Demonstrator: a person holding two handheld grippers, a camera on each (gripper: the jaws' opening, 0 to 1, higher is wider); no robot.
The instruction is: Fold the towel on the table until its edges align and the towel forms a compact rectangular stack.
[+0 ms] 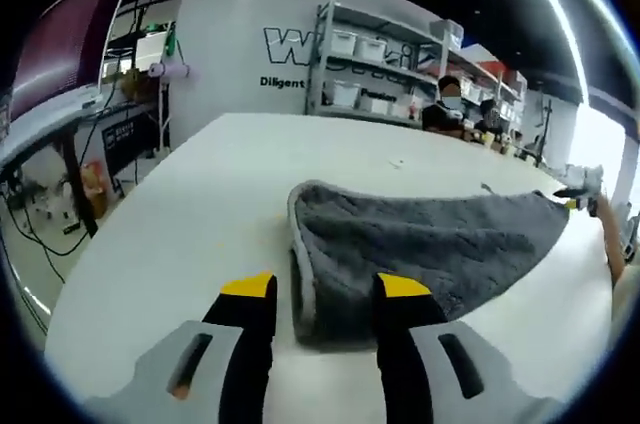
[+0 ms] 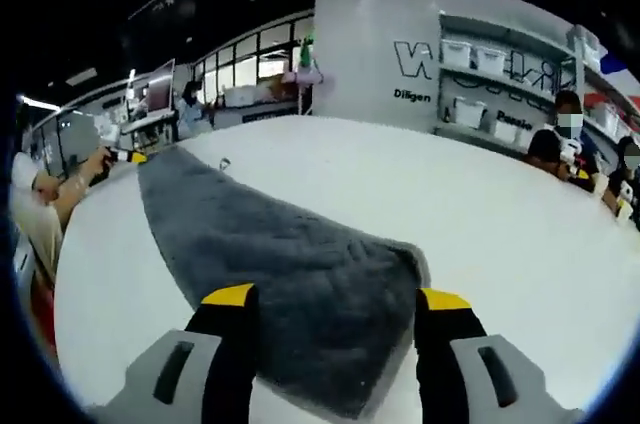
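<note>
In the left gripper view, your left gripper hovers wide open and empty over the folded end of the grey, plush rectangular towel, which lies across the white bench.

In the right gripper view, your right gripper is also spread wide, gripping nothing, above the towel's other end near the bench edge.

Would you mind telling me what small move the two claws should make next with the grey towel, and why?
Probably close both claws on the towel's ends. The left claw and the right claw each stand open, each straddling one end of the grey towel, which lies stretched between them on the white table, already doubled at the left end. A grip must come before another fold.
</note>
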